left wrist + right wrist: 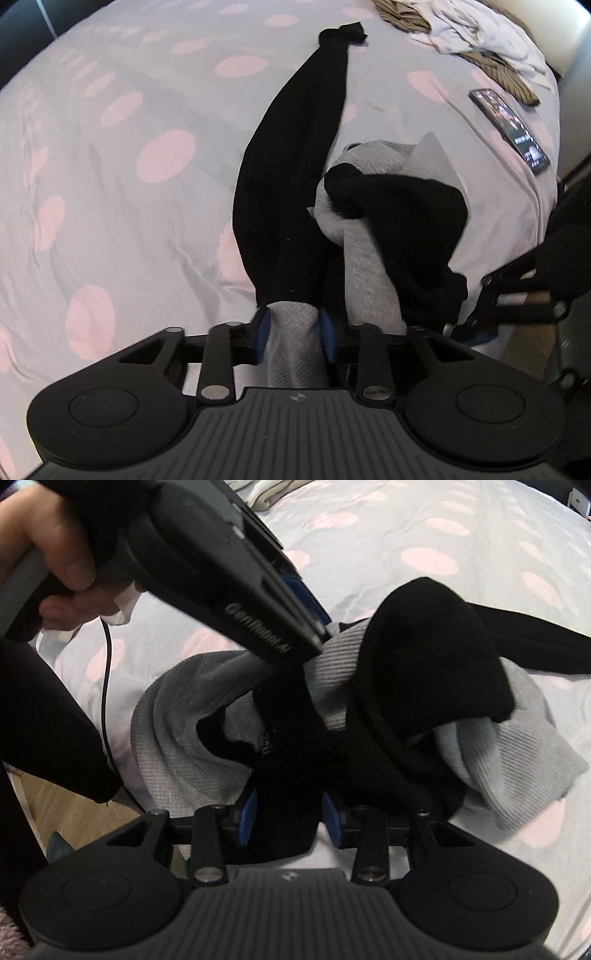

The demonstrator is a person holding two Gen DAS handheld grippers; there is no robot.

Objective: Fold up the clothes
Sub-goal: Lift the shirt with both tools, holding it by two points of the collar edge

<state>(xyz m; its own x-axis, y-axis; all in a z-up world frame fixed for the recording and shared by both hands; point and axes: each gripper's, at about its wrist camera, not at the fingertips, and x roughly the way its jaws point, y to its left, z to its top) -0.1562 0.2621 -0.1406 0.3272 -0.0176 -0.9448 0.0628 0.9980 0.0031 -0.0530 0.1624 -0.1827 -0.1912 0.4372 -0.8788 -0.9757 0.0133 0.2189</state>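
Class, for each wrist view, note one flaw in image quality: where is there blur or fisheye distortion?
Left wrist view: the dotted bedsheet bulges and curves at the edges, fisheye distortion. Right wrist view: the left gripper crossing close to the lens is motion-blurred, its lettering smeared.

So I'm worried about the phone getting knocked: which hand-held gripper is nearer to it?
Right. The right hand-held gripper sits below the phone on its side of the bed; the left hand-held gripper is farther across, clamping grey fabric.

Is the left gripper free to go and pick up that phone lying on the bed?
Probably not yet: the left gripper is shut on grey fabric. The bedspread leading to the phone looks bare, though.
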